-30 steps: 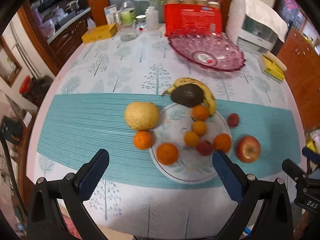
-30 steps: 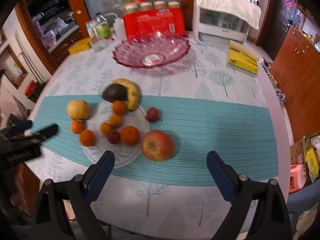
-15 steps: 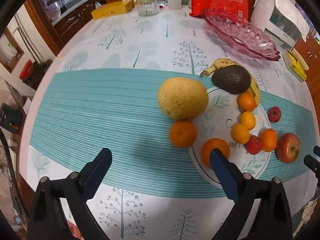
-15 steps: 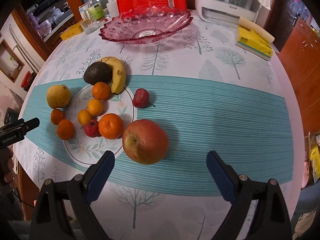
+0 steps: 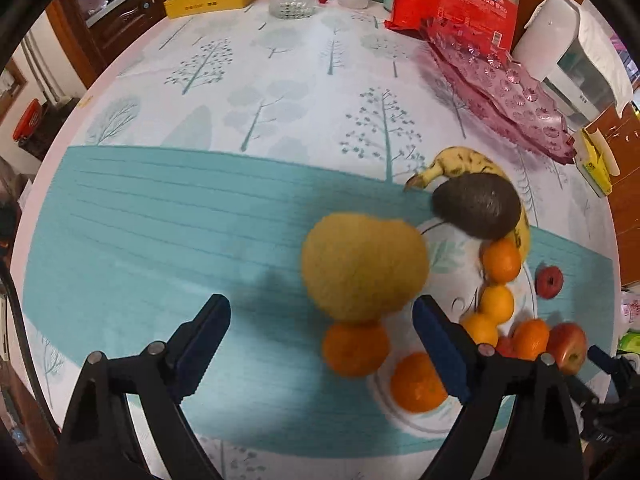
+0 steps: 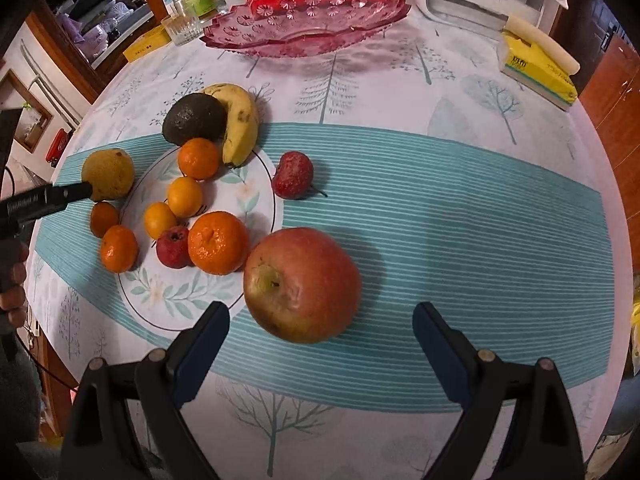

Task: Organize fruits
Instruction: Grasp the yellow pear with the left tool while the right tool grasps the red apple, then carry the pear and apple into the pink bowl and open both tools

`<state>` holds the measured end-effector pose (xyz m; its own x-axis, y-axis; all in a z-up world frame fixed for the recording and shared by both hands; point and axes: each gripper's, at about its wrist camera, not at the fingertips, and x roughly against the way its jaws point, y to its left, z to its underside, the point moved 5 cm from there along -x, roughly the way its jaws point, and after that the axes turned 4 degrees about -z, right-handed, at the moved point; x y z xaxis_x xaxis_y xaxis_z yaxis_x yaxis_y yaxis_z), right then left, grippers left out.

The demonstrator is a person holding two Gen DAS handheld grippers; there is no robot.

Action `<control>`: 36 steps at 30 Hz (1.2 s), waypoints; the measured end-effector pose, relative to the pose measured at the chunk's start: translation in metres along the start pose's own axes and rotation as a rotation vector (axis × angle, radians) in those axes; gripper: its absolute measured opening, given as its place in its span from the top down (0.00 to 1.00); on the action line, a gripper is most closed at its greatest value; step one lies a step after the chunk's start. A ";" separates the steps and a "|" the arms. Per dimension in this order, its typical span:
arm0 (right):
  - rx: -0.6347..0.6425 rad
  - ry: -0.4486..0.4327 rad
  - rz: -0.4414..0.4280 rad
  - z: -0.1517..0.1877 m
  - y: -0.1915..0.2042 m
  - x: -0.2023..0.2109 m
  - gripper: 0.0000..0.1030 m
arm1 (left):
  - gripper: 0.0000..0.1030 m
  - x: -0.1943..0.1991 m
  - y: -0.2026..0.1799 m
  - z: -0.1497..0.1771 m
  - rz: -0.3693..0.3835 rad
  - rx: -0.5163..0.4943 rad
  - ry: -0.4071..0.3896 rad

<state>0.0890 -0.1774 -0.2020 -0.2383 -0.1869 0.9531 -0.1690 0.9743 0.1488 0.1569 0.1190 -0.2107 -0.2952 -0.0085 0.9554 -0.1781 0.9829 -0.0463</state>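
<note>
Both pairs of jaws point down at a desk covered in a tree-print cloth with a teal striped band. Those of the left gripper stand wide and are closing, gripping nothing; a rough yellow fruit and an orange sit just ahead, between the pad tips. Those of the right gripper stand wide apart and empty, with a big red apple just ahead of them on the teal band. Left of the apple, a white plate holds several oranges and a small red fruit. Another small red fruit lies beside the plate. At the plate's far edge lie an avocado and a banana, touching. Farther back stands an empty pink glass bowl.
</note>
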 end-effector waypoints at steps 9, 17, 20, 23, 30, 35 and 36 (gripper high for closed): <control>0.031 0.032 0.035 -0.004 0.008 -0.021 0.09 | 0.11 -0.016 -0.018 -0.017 0.008 -0.022 0.013; 0.050 0.045 0.060 -0.006 0.014 -0.032 0.19 | 0.11 -0.034 -0.023 -0.020 0.020 -0.024 0.053; 0.052 0.053 0.070 -0.005 0.014 -0.036 0.23 | 0.17 -0.037 -0.024 -0.020 0.034 -0.023 0.051; 0.049 0.062 0.077 -0.004 0.013 -0.040 0.31 | 0.24 -0.040 -0.026 -0.020 0.051 -0.032 0.056; 0.042 0.050 0.081 -0.003 0.012 -0.041 0.33 | 0.30 -0.043 -0.034 -0.021 0.038 -0.068 0.020; 0.037 0.042 0.087 -0.002 0.010 -0.038 0.33 | 0.31 -0.037 -0.038 -0.017 0.001 -0.105 -0.018; 0.037 0.039 0.088 -0.002 0.011 -0.037 0.33 | 0.31 -0.033 -0.037 -0.015 0.002 -0.110 -0.031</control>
<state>0.0975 -0.1598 -0.2348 -0.2167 -0.0948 0.9716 -0.1847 0.9813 0.0546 0.1876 0.0857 -0.2360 -0.3251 -0.0107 0.9456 -0.0739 0.9972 -0.0141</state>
